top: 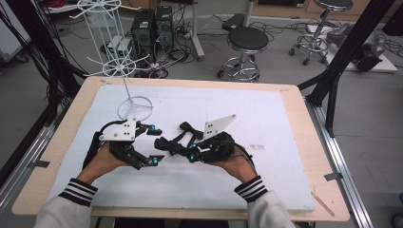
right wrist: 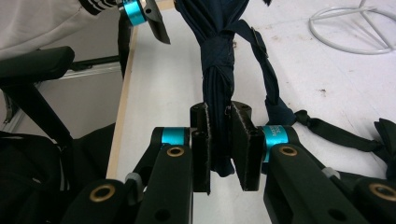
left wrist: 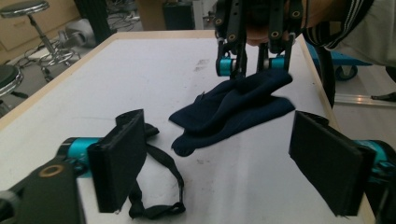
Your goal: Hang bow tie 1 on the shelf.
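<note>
On the white foam board (top: 266, 185) that covers the table, the left gripper (top: 153, 145) lies low with its jaws spread wide and nothing between them, its pads (left wrist: 119, 158) standing either side of a gap that looks toward the dark navy cloth (left wrist: 233, 109); a loose black strap (left wrist: 159, 186) curls on the board beside the left pad; behind the left gripper a white wire stand (top: 124, 71) rises from its ring base; the cloth lies bunched on the board between the two grippers, its long axis running from the left gripper's side across to the right gripper (top: 192, 154), which is clamped tight on the cloth's gathered end (right wrist: 219, 135); the free end points toward the left gripper.
</note>
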